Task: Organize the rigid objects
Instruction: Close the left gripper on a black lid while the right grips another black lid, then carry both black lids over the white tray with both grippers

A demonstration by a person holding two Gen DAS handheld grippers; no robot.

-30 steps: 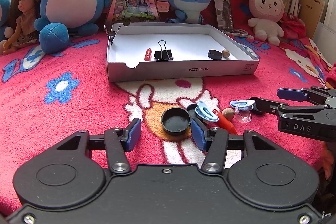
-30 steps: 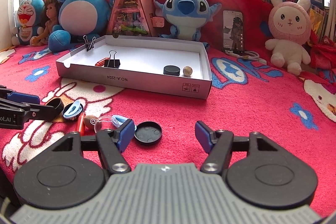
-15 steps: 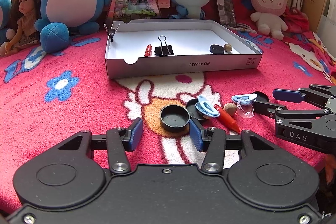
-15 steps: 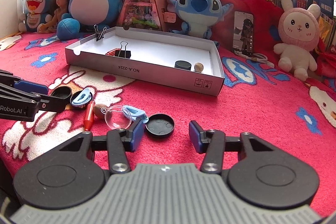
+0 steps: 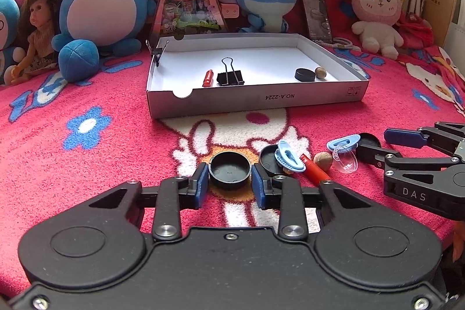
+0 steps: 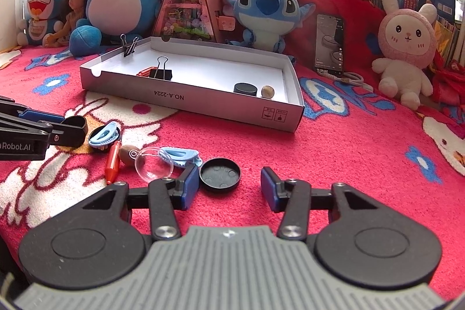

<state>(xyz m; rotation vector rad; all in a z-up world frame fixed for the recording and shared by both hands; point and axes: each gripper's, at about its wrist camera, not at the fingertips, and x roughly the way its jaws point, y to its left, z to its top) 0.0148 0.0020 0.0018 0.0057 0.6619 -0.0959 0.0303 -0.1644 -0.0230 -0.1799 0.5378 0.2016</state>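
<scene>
Here, in the left wrist view, the left claw (image 5: 230, 184) was closing around a black cap (image 5: 230, 170) lying on the red blanket (image 5: 87, 164), the blue pads seemingly just meeting its rim at nine and three o'clock. To do this well, I judge the pads should seat level on the rim before any lift, since the shallow cap could tip or slip out. A second ago the same claw stood much wider, with clear gaps either side of the cap. The white box (image 5: 255, 100), at twelve o'clock, already held a binder clip (image 5: 231, 77).

In the right wrist view, the right claw (image 6: 230, 188) stood partly open, holding nothing; another black lid (image 6: 220, 174) lay between its pads, against the left one and well clear of the right. It should centre on the lid first. Earlier this claw gaped wider and the lid sat further left.
</scene>
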